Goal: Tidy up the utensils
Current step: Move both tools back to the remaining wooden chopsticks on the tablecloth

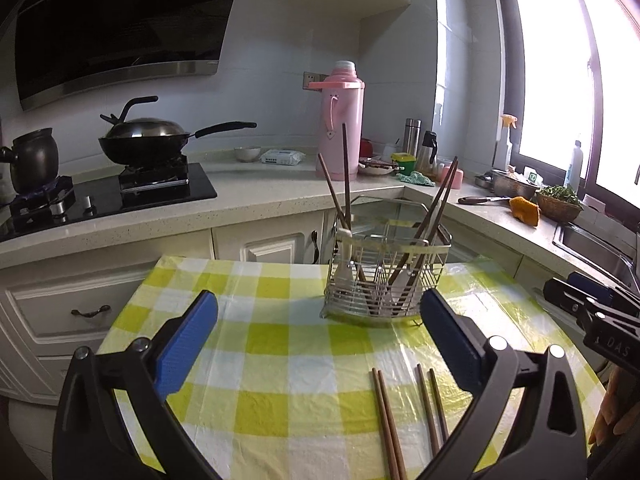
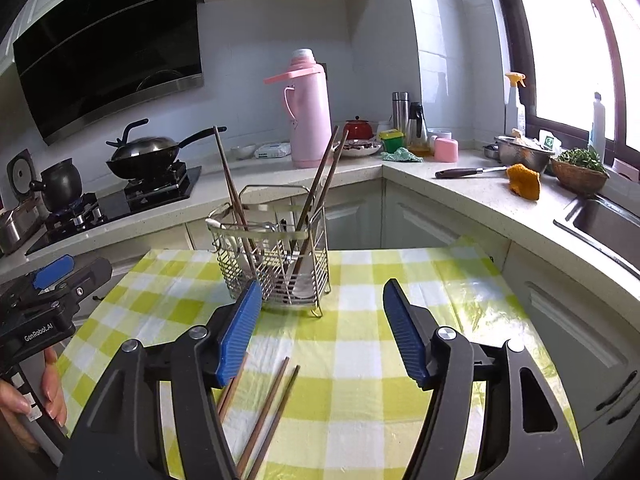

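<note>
Hovering with ribbed blue pads spread wide and nothing between them, the left tongs (image 1: 318, 338) and right tongs (image 2: 322, 330) face a wire-mesh steel caddy (image 1: 386, 276) holding upright wooden chopsticks (image 1: 345, 176). Four loose chopsticks (image 1: 408, 412) lie near on the table (image 1: 280, 360), under glossy green-checked cloth; beyond, speckled kitchen counter (image 1: 256, 192).

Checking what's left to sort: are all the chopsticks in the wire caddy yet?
No. Four chopsticks lie flat on the checked tablecloth, outside the wire caddy; others stand inside it.
</note>
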